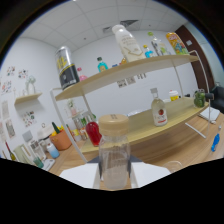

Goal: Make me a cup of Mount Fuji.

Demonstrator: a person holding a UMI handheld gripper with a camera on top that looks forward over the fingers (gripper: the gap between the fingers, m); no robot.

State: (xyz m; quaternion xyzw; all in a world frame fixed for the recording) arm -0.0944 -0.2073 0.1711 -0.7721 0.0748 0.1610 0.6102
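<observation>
A clear plastic bottle (114, 150) with a tan screw cap (113, 123) stands upright between my two white fingers (80, 176), close in front of the camera. My gripper (114, 175) is shut on the bottle's lower body, one finger pressing on each side. The bottle looks empty or filled with clear liquid; its base is hidden below the fingers. Behind it rises a two-tier wooden shelf (150, 125).
Beyond the fingers, the lower shelf carries a clear bottle with a red label (158, 111), a red bottle (93, 132), an orange pot (61, 141) and a green jar (200, 97). The upper shelf holds a black-and-yellow can (67, 67), a white bottle (127, 44) and snack bags (175, 42).
</observation>
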